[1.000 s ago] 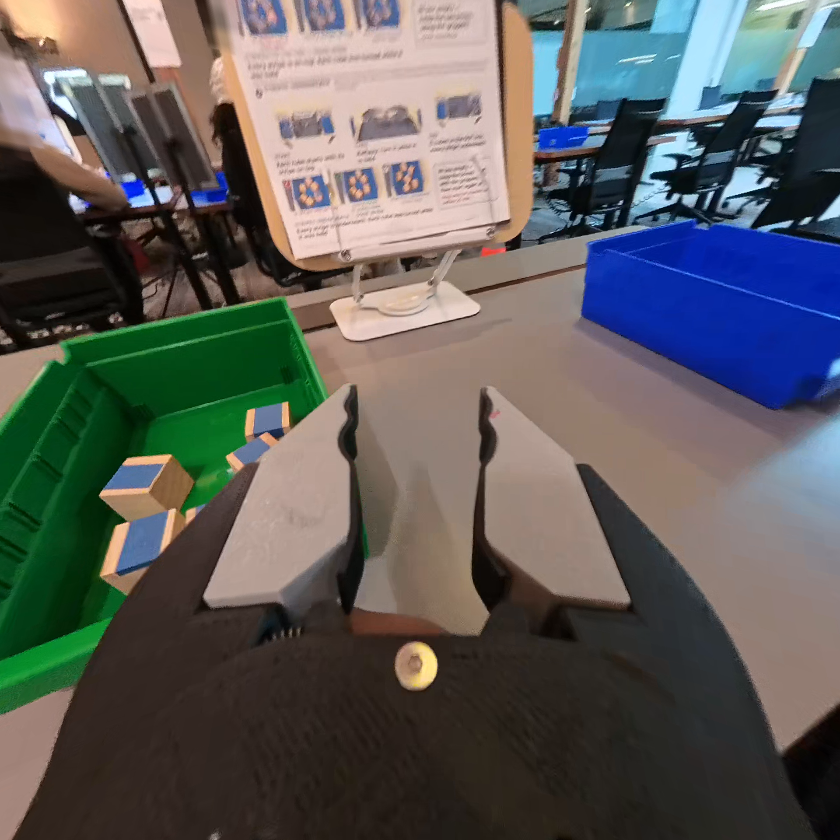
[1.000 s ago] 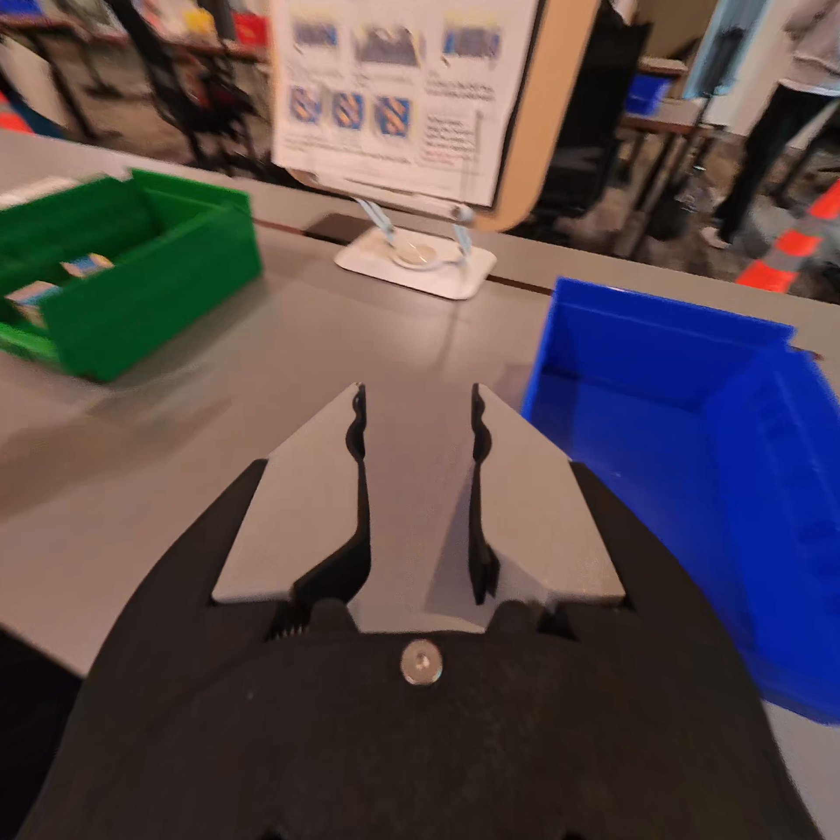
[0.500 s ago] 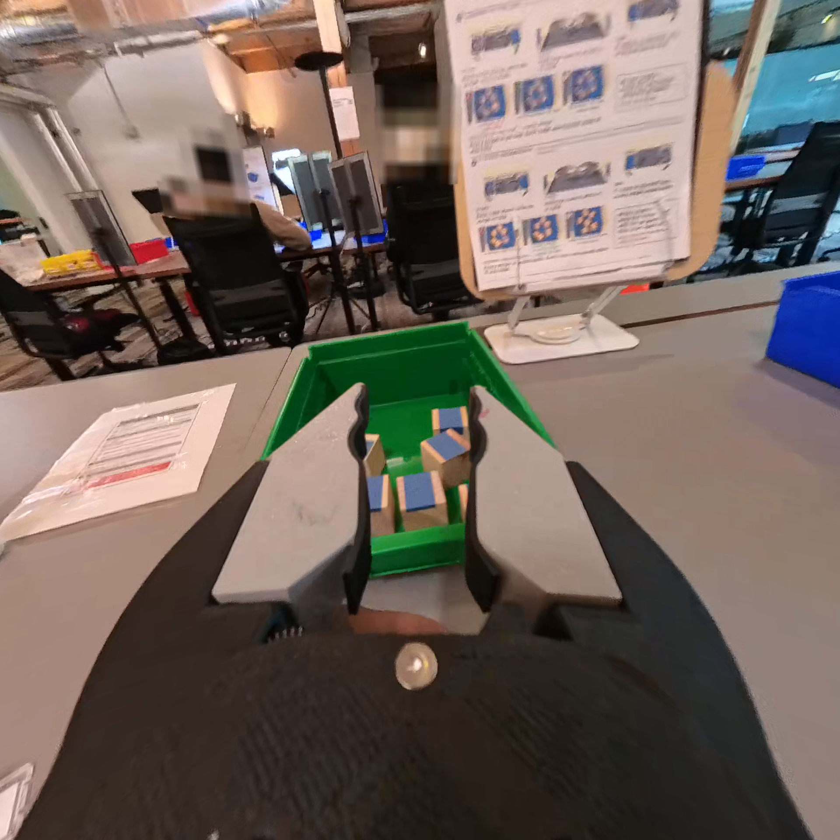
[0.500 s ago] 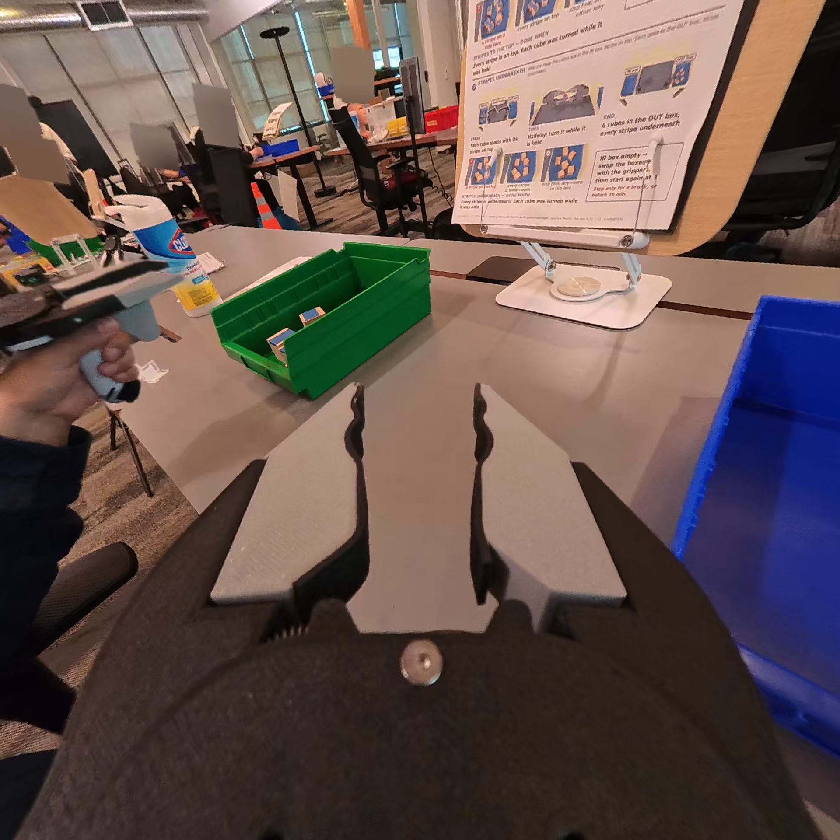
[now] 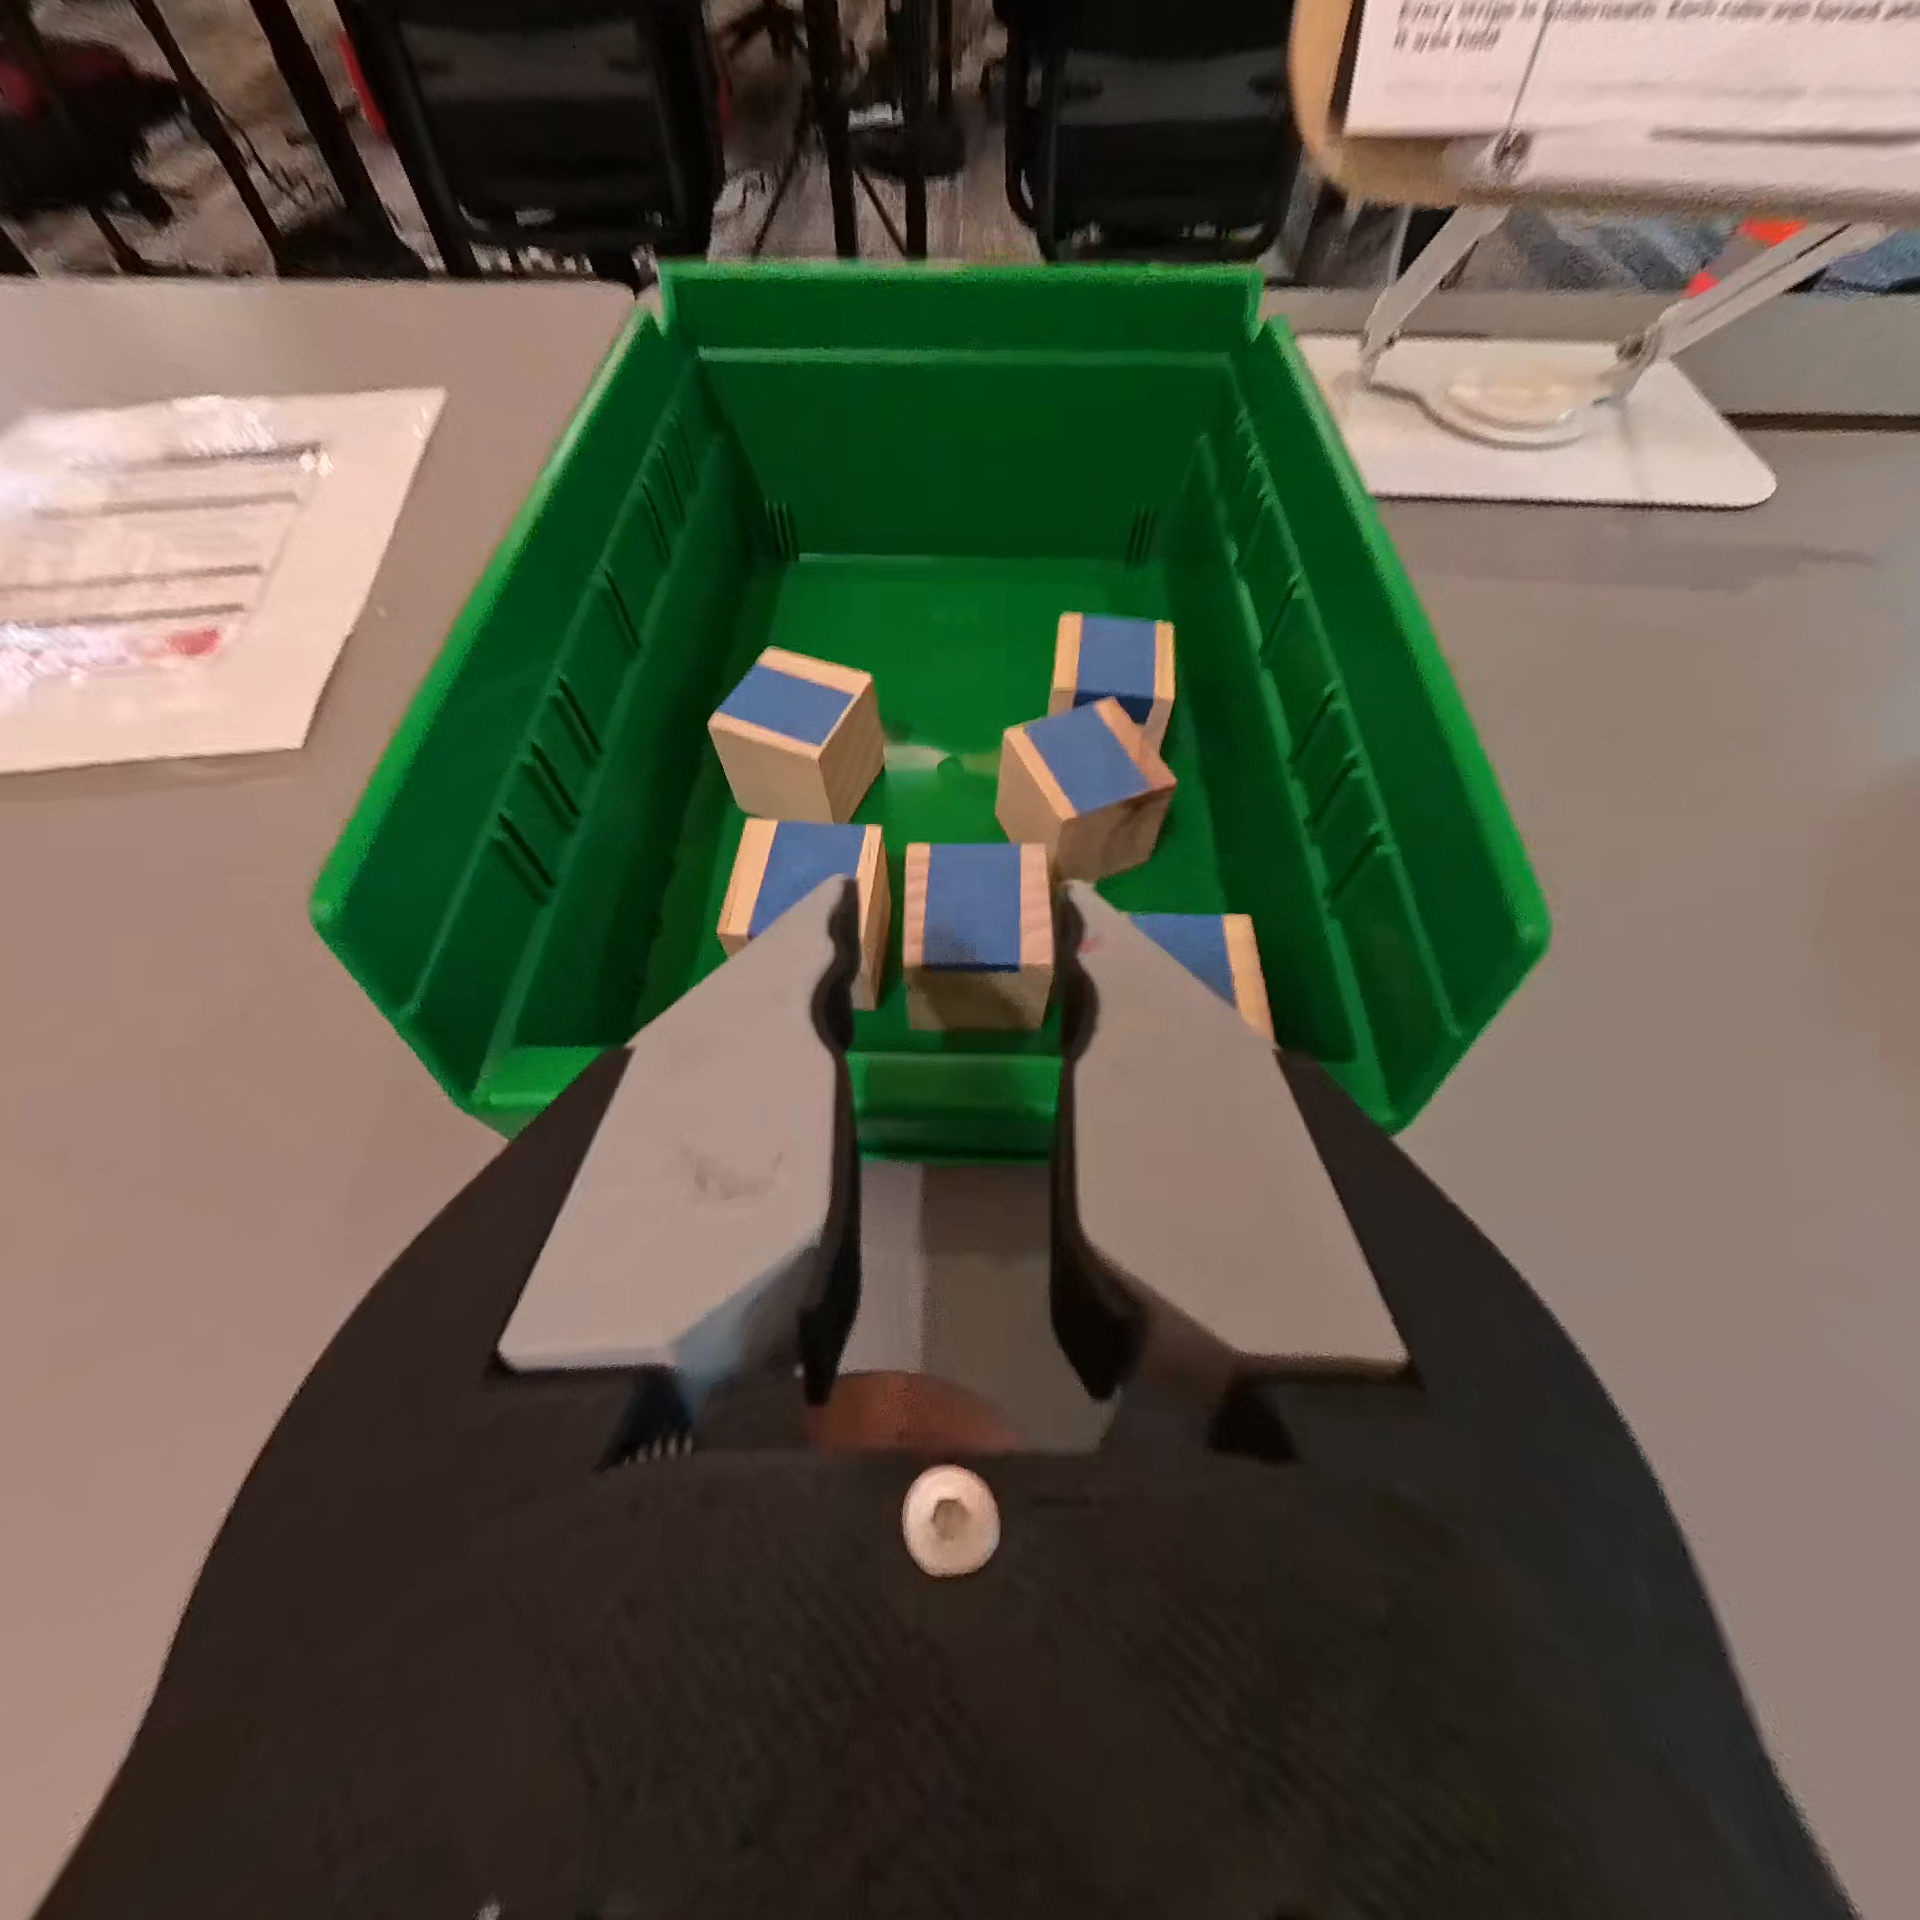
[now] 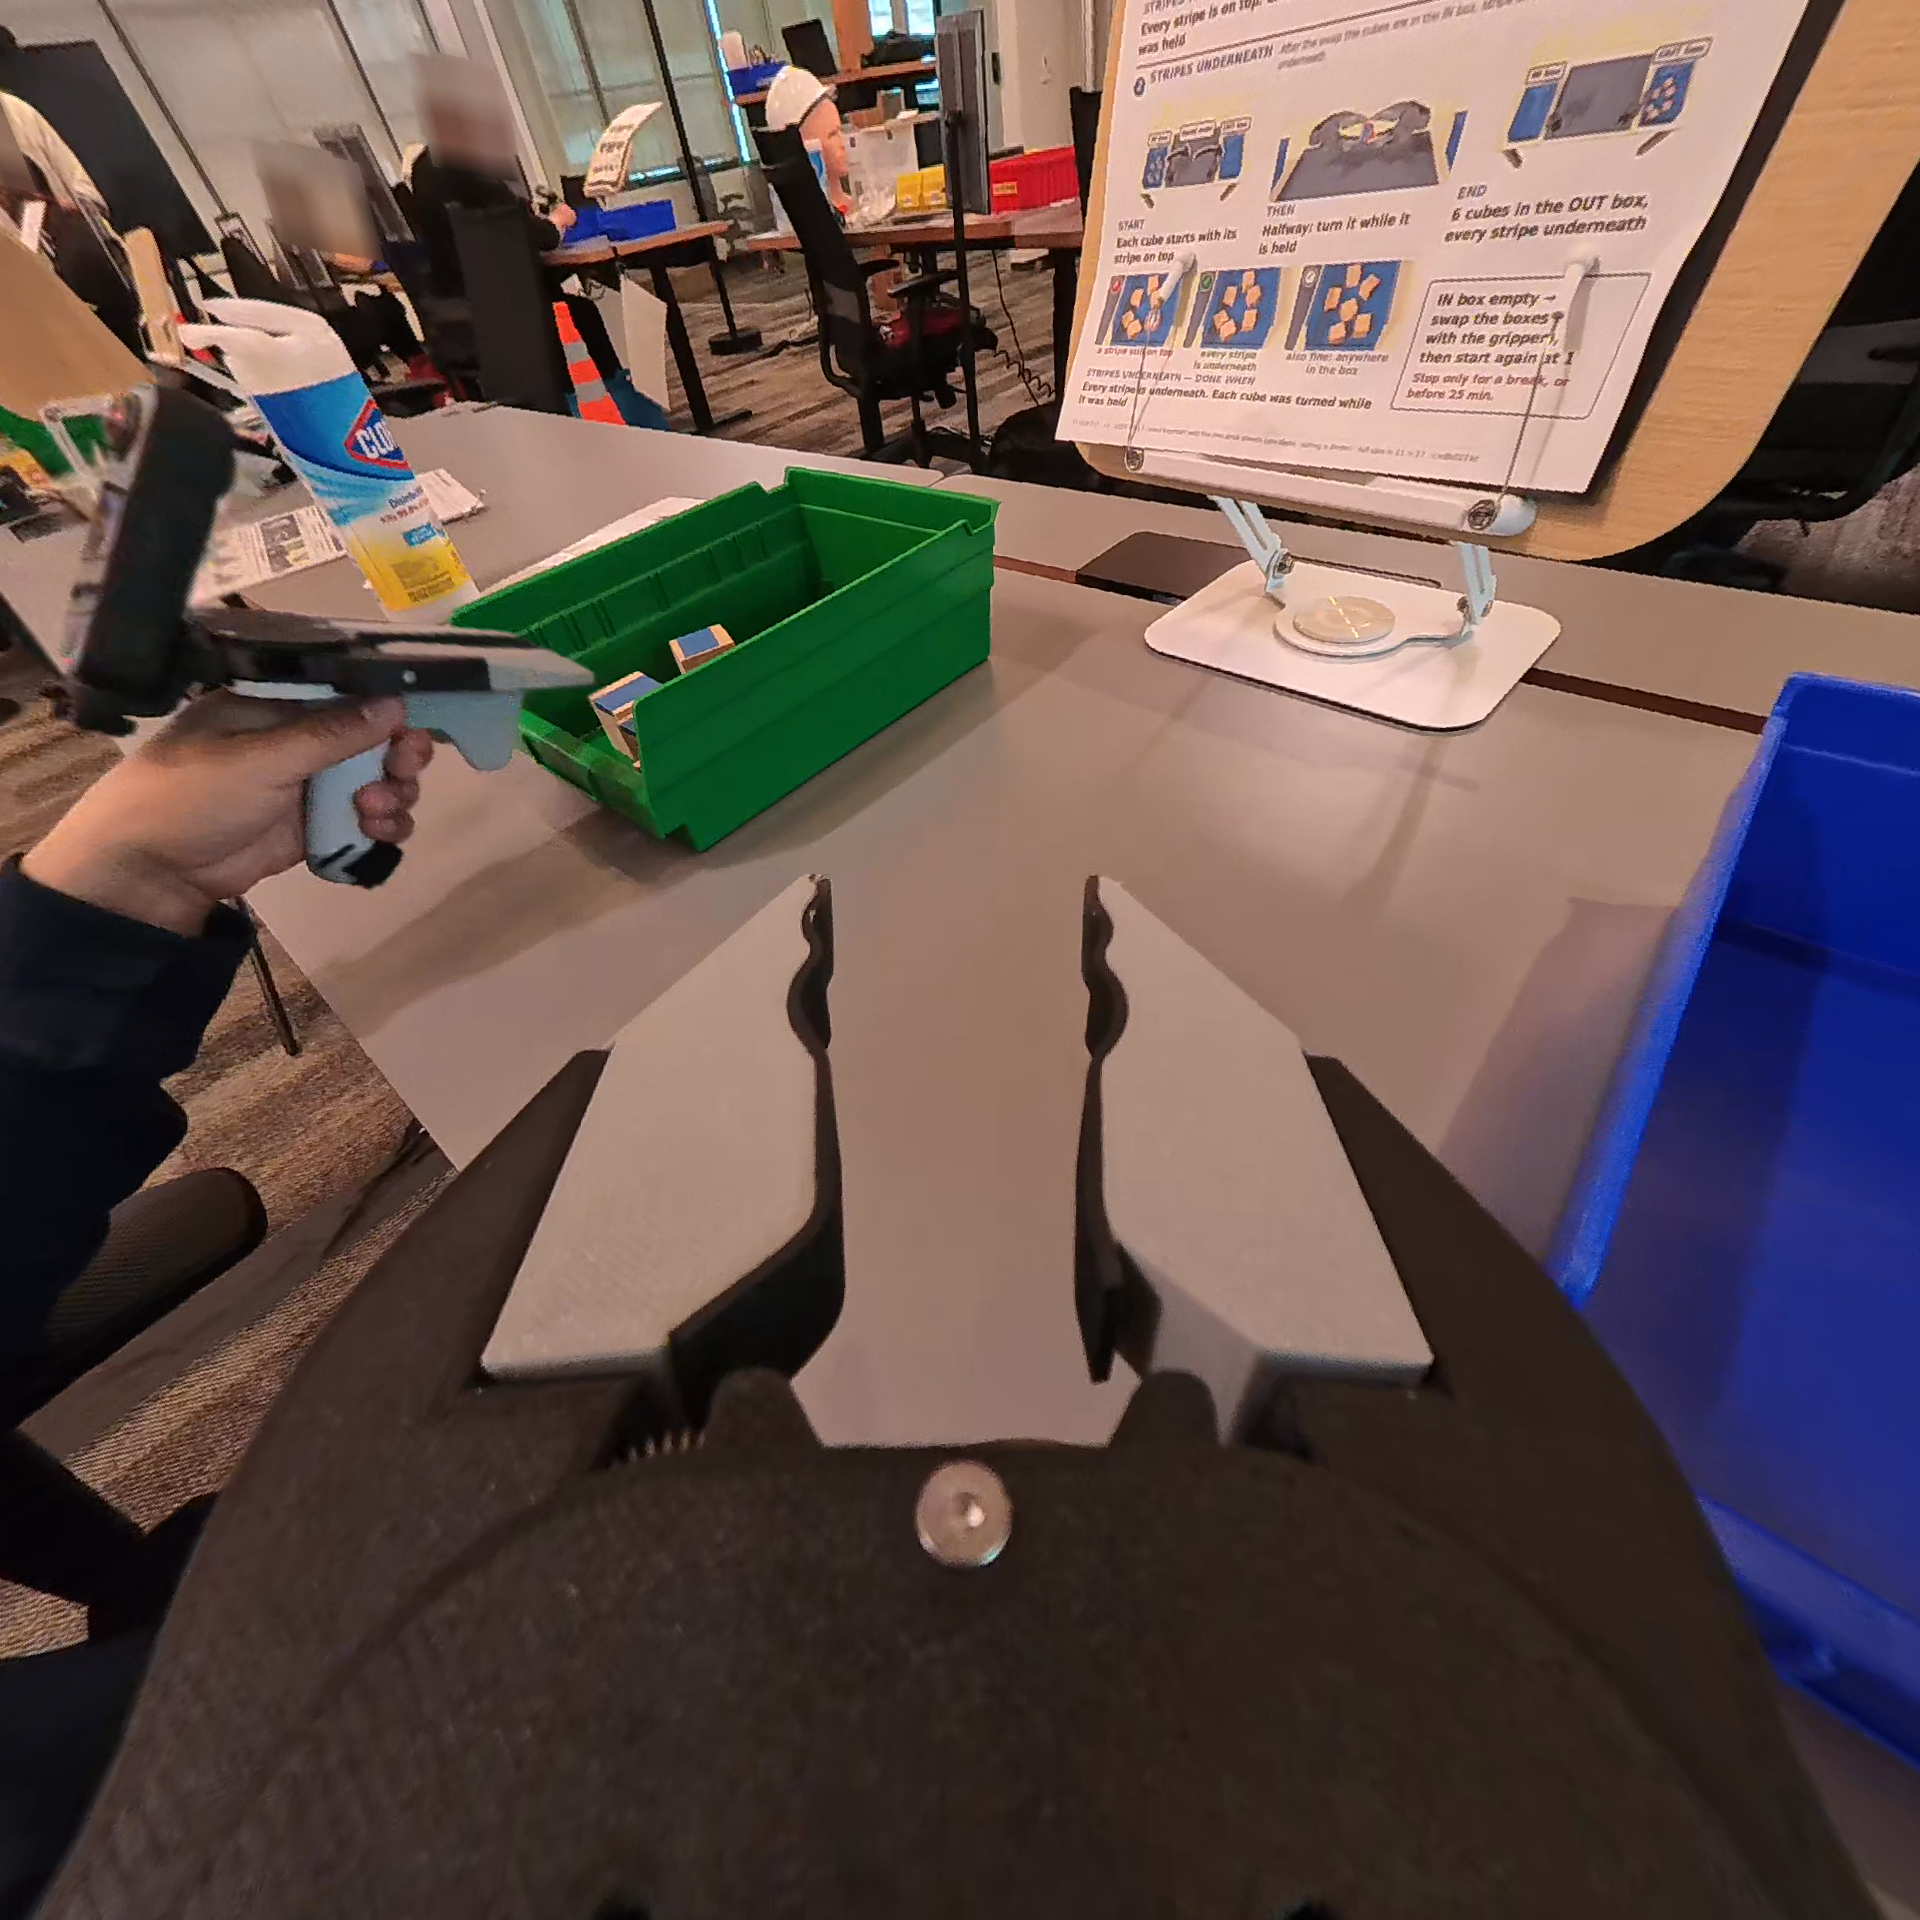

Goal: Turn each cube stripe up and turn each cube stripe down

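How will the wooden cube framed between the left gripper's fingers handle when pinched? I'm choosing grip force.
The cube shows wood grain and square edges, so it is probably rigid and won't deform. Its flat side faces should seat against the left gripper pads without rolling. Cubes sit close either side in the green bin, so it may nudge them.

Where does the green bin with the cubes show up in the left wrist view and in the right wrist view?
Left wrist view: the green bin fills the upper middle, straight ahead of the left gripper, six striped cubes inside.
Right wrist view: it sits upper left of centre on the grey table, beyond the right gripper.
Shared landmark: the white stand base to the bin's right.
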A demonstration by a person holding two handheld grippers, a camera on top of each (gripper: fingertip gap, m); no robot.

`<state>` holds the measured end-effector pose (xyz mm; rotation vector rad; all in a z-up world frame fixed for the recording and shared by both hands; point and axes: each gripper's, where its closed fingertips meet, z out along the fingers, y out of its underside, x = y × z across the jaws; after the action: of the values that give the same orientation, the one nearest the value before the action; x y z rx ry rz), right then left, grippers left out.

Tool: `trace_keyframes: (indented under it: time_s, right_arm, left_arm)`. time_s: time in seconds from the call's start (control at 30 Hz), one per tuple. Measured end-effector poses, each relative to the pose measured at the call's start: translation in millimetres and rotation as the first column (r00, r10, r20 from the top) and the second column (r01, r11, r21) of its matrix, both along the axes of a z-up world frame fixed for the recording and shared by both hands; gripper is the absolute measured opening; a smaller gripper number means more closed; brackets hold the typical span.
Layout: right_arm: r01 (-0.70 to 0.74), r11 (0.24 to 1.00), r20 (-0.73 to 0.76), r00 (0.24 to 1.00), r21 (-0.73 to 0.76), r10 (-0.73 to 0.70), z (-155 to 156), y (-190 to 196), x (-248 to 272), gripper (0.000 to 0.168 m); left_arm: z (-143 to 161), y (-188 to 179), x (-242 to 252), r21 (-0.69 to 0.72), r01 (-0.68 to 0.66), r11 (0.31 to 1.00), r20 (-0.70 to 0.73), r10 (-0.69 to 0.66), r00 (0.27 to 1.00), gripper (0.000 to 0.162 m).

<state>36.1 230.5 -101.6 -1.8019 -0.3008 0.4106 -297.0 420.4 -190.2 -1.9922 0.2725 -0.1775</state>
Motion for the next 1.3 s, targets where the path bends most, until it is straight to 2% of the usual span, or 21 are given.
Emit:
trace_keyframes:
  time_s: [0.1,0.13,0.17,0.23,0.3,0.4,0.47,0.63,0.73,0.87,1.0,1.2,1.3]
  right_arm:
    - [-0.004,1.000,-0.001,1.000,0.000,0.004,0,0,-1,0.045]
    - [-0.004,1.000,0.001,1.000,0.002,0.004,1,-1,-1,0.045]
    - [-0.004,1.000,0.004,1.000,0.004,0.004,1,-1,-1,0.045]
    - [-0.005,1.000,0.006,1.000,0.011,0.005,3,-2,-1,0.045]
    - [-0.005,1.000,0.005,1.000,0.015,0.005,5,-3,0,0.045]
    - [-0.004,1.000,0.004,1.000,0.014,0.004,5,-3,1,0.045]
    - [-0.008,1.000,0.000,1.000,0.012,0.008,5,-3,0,0.045]
    - [-0.012,1.000,0.008,1.000,0.013,0.012,7,-7,0,0.045]
    - [-0.015,1.000,0.002,1.000,0.018,0.015,11,-9,0,0.045]
    - [-0.005,0.999,0.020,1.000,0.041,0.004,16,-13,4,0.044]
    - [-0.002,0.999,0.008,1.000,0.047,0.001,19,-16,8,0.044]
    - [0.009,0.998,0.001,1.000,0.062,-0.009,24,-19,13,0.044]
    - [0.009,0.998,0.001,1.000,0.062,-0.010,24,-19,13,0.044]
  left_arm:
    - [23,-1,-2,0.084,-0.028,0.996,0.017,0.027,1.000,0.032]
    - [29,-1,-4,0.119,-0.035,0.992,0.018,0.033,0.999,0.026]
    - [34,-1,-5,0.157,-0.033,0.987,0.002,0.033,0.999,0.019]
    - [37,-1,-7,0.211,-0.015,0.977,-0.071,0.030,0.997,0.017]
    - [34,-1,-5,0.221,-0.003,0.975,-0.115,0.029,0.993,0.019]
    - [35,-2,5,0.197,0.007,0.980,-0.054,0.004,0.999,0.026]
    - [34,-1,6,0.162,-0.009,0.987,0.008,0.008,1.000,0.026]
    - [-1,11,22,-0.102,0.074,0.992,0.040,-0.070,0.997,0.037]
    - [-22,24,23,-0.238,0.093,0.967,-0.036,-0.105,0.994,0.041]
    - [-40,35,15,-0.351,0.067,0.934,-0.124,-0.117,0.985,0.037]
    - [-48,37,17,-0.401,0.073,0.913,-0.123,-0.132,0.984,0.031]
    - [-49,34,25,-0.412,0.081,0.908,-0.122,-0.143,0.982,0.041]
    - [-49,38,19,-0.387,0.059,0.920,-0.132,-0.118,0.984,0.036]
